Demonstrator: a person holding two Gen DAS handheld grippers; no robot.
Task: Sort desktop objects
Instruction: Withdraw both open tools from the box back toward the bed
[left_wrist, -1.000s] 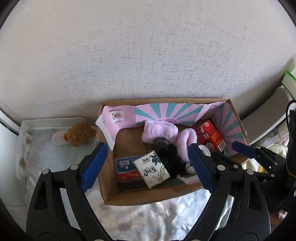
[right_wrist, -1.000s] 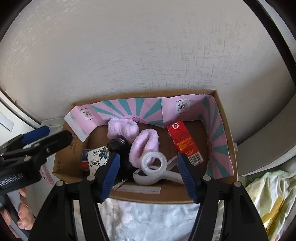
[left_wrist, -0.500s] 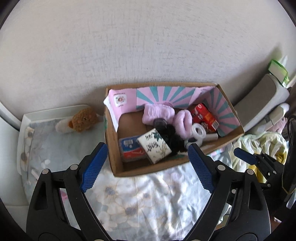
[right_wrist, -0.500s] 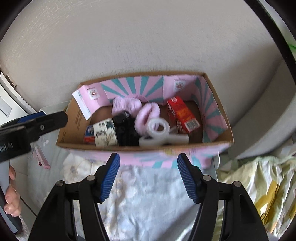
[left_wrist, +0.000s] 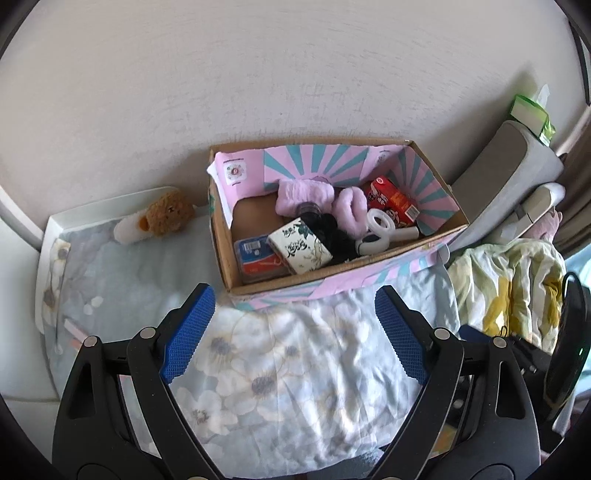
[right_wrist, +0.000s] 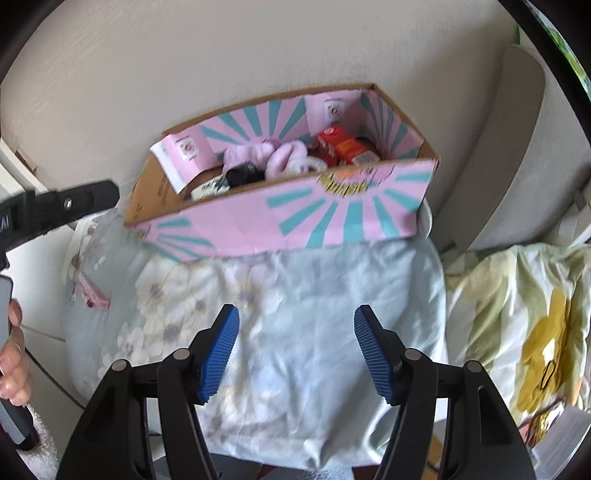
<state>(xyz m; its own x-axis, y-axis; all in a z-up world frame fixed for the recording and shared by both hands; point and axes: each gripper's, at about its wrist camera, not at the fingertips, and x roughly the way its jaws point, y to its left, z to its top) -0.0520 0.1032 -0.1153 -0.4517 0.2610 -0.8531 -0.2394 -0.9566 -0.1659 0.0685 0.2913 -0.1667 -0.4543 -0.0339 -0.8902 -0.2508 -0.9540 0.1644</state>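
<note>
Cardboard box (left_wrist: 334, 284), holding the sorted bits, sits on the floral cloth (left_wrist: 295, 369) against the wall, plush (left_wrist: 168, 214) beside it at left. Both the left hand-held gripper (left_wrist: 293, 332) and right hand-held gripper (right_wrist: 295, 354) are released, gripping nothing. Risk: loose cloth could snag a finger on approach and drag the box; the soft plush may squash and slip.

We see the box's (right_wrist: 280, 218) near wall hiding most of its contents; motion blur smears the red carton's (right_wrist: 341, 147) print.
</note>
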